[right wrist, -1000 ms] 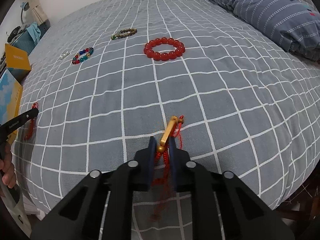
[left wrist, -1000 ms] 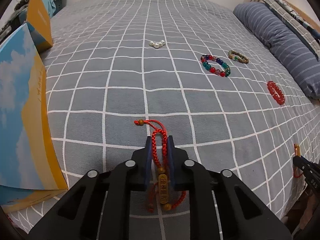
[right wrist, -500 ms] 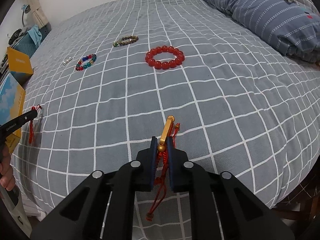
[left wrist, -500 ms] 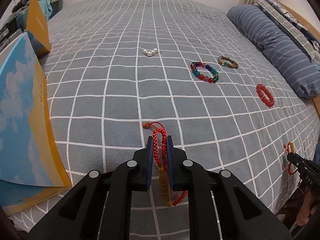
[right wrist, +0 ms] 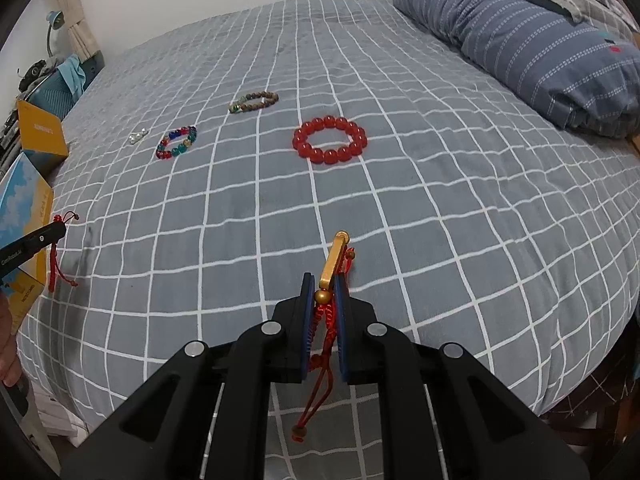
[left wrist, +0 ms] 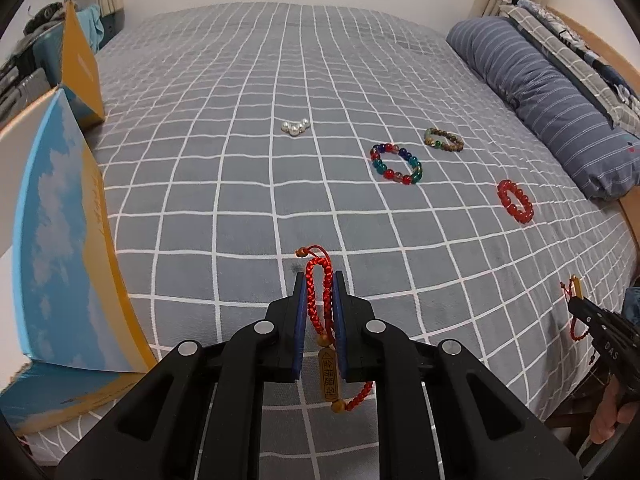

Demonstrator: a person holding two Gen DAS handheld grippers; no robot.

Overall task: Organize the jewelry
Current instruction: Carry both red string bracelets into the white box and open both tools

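My left gripper [left wrist: 320, 280] is shut on a red braided cord bracelet [left wrist: 316, 296] with a wooden tag, held above the grey checked bedspread [left wrist: 240, 184]. My right gripper [right wrist: 324, 280] is shut on a red cord bracelet with a gold bar [right wrist: 334, 258], also held above the bed. On the bed lie a red bead bracelet [right wrist: 330, 140], a multicolour bead bracelet [right wrist: 177, 143], a brown bead bracelet [right wrist: 254, 101] and a small pearl piece [left wrist: 295, 126]. Each gripper shows at the edge of the other's view.
A blue and yellow open box [left wrist: 60, 240] stands at the bed's left edge, with a yellow box [left wrist: 80, 68] behind it. A striped blue pillow [right wrist: 520, 36] lies at the right. The bed's front edge [right wrist: 560, 380] drops off near my right gripper.
Both grippers have drawn back and risen a little from the bed, each still holding its bracelet. The bracelets on the bed have not moved.
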